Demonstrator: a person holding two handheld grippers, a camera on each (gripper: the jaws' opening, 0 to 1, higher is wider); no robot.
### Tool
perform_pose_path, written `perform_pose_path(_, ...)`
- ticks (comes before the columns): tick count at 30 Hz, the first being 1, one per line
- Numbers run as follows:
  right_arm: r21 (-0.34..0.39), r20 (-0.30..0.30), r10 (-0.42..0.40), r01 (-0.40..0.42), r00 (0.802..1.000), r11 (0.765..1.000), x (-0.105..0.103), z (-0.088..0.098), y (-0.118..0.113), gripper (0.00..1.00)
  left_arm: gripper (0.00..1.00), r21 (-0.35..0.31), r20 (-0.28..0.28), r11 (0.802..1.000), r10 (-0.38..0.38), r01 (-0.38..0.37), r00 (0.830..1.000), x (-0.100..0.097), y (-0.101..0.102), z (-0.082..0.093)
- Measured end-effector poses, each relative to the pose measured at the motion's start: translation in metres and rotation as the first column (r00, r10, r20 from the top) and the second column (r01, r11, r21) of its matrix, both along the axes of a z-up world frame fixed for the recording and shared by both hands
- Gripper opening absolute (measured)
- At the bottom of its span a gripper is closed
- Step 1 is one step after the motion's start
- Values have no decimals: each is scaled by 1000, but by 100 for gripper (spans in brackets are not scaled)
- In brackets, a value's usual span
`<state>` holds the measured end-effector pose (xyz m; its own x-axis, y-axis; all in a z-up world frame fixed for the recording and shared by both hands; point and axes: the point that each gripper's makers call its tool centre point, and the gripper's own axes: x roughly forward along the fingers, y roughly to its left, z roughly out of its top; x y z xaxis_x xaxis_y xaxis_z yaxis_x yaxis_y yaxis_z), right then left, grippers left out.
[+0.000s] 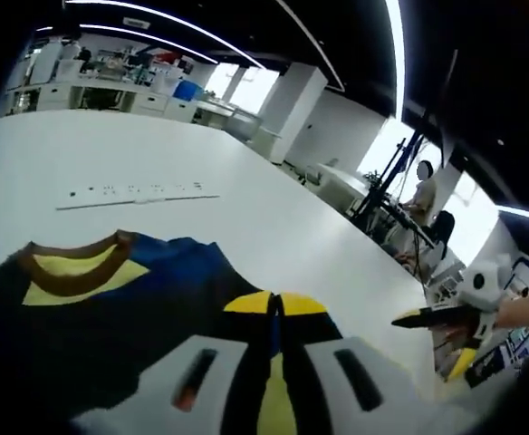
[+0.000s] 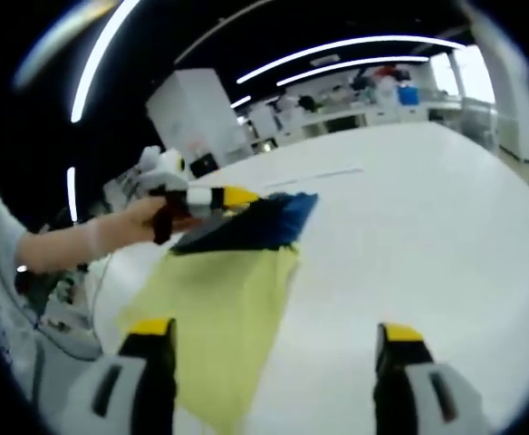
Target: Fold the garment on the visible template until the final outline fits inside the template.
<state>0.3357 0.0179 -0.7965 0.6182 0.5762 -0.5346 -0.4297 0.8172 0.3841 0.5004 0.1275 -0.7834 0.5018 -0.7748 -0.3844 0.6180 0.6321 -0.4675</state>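
Note:
A navy garment (image 1: 110, 317) with a brown collar (image 1: 74, 272) and yellow patches lies in front of my left gripper (image 1: 275, 304). Its yellow-tipped jaws are pressed together on a navy fold. In the right gripper view the same gripper (image 2: 242, 197), held by a hand (image 2: 147, 222), pinches the bunched garment (image 2: 255, 222) at the far end of a yellow template sheet (image 2: 219, 317). My right gripper (image 2: 275, 331) stands wide open above the template's near edge with nothing between its fingers. The right gripper (image 1: 418, 319) also shows off the table edge.
The white table (image 2: 428, 236) stretches far around the template. A long white strip (image 1: 138, 192) lies across it further back. A black stand (image 1: 382, 195) and a seated person (image 1: 423, 186) are beyond the table's edge, with desks along the far wall.

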Motion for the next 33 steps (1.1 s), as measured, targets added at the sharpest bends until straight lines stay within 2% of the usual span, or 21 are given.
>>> perform_pose_path(8, 5, -6, 1, -1, 1000, 1000, -3, -2, 4, 91, 0, 22, -20, 998, -54, 54, 998, -14, -13, -13)
perform_pose_path(15, 11, -5, 2, -2, 1000, 1000, 0, -1, 8, 91, 0, 34, -48, 998, -53, 54, 997, -14, -13, -26)
perform_pose_path(21, 6, -7, 9, -9, 1000, 1000, 0, -4, 7, 91, 0, 46, -27, 995, -83, 84, 996, -20, -13, -29)
perform_pose_path(23, 7, -8, 8, -8, 1000, 1000, 0, -4, 7, 91, 0, 55, 9, 994, -97, 96, 995, -20, -12, -27)
perform_pose_path(26, 12, -6, 10, -10, 1000, 1000, 1, -3, 7, 91, 14, 55, 12, 993, -101, 101, 995, -19, -11, -25)
perform_pose_path(29, 10, -5, 15, -15, 1000, 1000, 2, -3, 8, 91, 37, 73, 42, 992, -105, 102, 994, -15, -5, -25)
perform_pose_path(32, 15, 3, 15, -15, 1000, 1000, 5, 0, 10, 91, 70, 88, 78, 994, -79, 72, 994, -8, 2, -24)
perform_pose_path(33, 16, 8, 17, -17, 1000, 1000, 6, 2, 12, 92, 84, 92, 75, 994, -73, 66, 995, -7, 5, -25)
